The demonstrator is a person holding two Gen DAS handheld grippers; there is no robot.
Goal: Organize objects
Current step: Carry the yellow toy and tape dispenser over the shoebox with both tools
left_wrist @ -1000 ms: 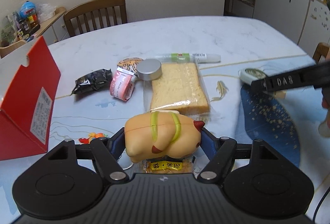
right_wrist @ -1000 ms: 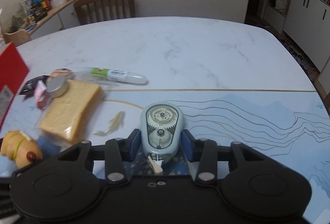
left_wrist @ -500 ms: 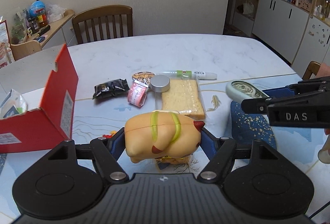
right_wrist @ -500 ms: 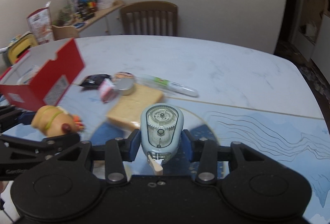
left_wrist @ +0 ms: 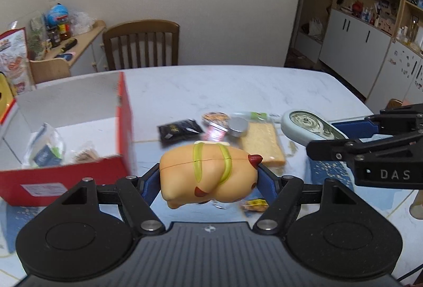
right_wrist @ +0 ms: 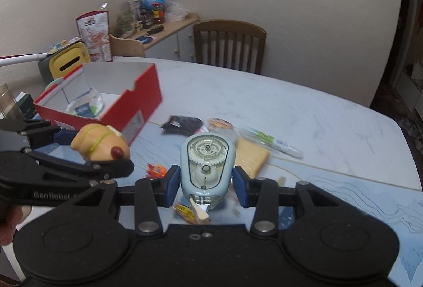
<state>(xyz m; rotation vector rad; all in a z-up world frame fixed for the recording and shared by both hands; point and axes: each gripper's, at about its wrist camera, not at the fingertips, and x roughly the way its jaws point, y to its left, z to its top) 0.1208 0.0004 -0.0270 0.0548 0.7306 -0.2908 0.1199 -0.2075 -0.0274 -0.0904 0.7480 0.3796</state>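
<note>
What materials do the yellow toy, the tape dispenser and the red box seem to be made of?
Toy: probably smooth matte plastic or vinyl; a moulded seam shows.
Dispenser: hard plastic, clear window over gears.
Box: likely cardboard, glossy red outside, white inside.

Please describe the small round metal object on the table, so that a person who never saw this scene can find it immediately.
Start at the red box on the marble table and look right, to the cluster of loose items. The metal tin sits at the corner of the wrapped bread slice. It is the only plain silver disc there; its neighbours are printed packets.
</note>
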